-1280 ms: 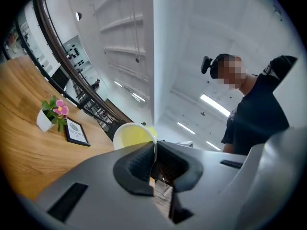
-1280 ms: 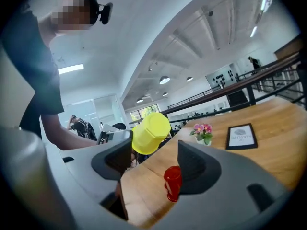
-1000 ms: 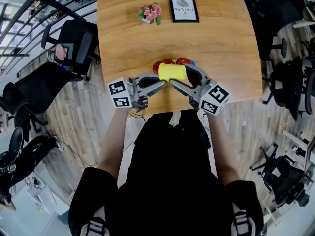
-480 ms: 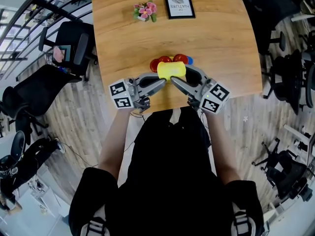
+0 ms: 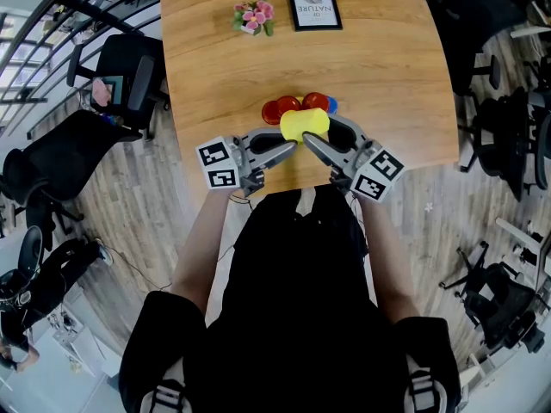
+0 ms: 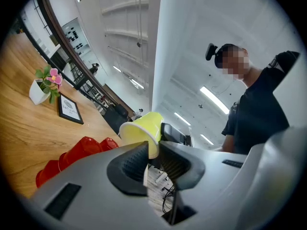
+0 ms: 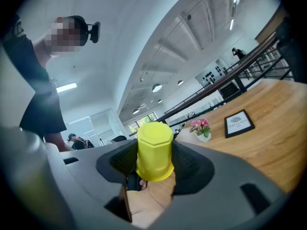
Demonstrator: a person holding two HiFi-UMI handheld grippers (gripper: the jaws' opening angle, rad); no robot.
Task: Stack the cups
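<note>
Yellow cup (image 7: 154,150) inside closing hand-held gripper (image 7: 154,169)

Cups gathered near the front edge of the desk (image 5: 387,76).
One cup (image 5: 304,125) sat just before a cluster of cups (image 5: 288,107) on the desk; far behind, a flower pot (image 5: 253,17) stood left of a framed picture (image 5: 313,6).

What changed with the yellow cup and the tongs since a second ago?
The right tongs have just been closing around the yellow cup, which sits between them. The left tongs still pinch its rim. The cup has hardly moved, and the red cups stay on the table.
</note>
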